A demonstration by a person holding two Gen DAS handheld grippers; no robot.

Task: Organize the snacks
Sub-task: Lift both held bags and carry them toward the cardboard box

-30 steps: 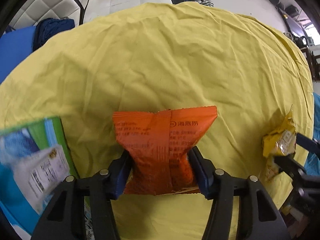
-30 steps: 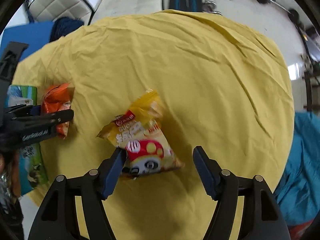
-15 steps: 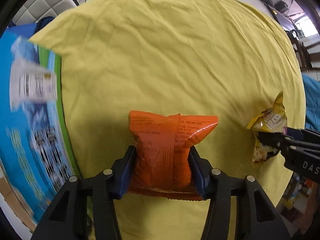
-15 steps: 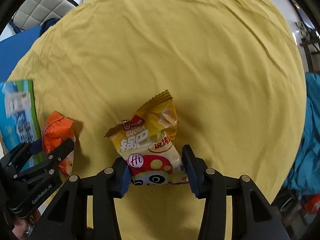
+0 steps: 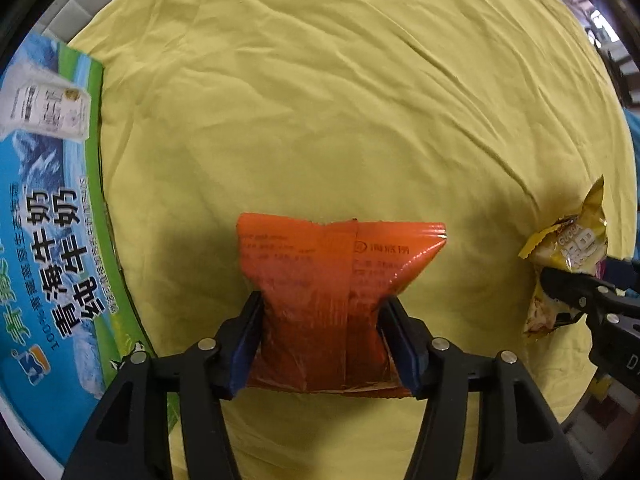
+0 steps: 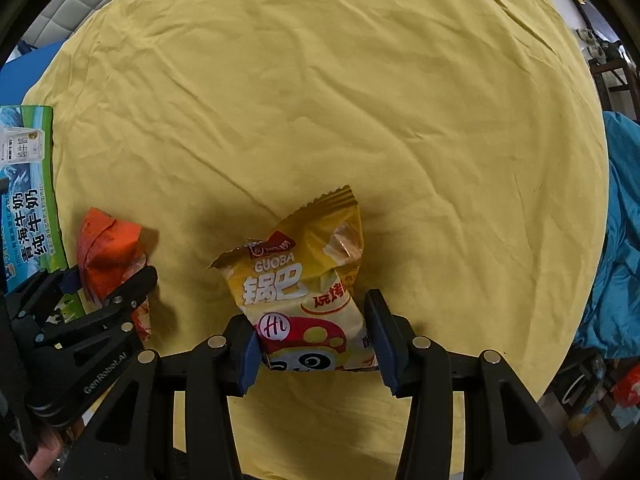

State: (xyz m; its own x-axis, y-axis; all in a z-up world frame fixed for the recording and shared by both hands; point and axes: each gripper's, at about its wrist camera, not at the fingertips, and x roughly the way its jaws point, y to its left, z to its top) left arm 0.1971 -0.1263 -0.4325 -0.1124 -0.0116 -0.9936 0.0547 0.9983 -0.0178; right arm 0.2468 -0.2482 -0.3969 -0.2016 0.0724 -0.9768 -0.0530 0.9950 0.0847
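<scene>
Beside the orange packet (image 5: 328, 304): milk carton (image 5: 44, 216).

Both wrist views overlook one yellow cloth (image 5: 360, 100).

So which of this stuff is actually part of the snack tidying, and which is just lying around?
Part of the job:
- orange snack packet, clamped in the left gripper
- yellow Guoba snack packet, clamped in the right gripper
- probably the blue-green milk carton box

Just lying about:
- yellow tablecloth
- blue fabric

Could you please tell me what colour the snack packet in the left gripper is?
The snack packet is orange, shown best in the left wrist view.
</scene>
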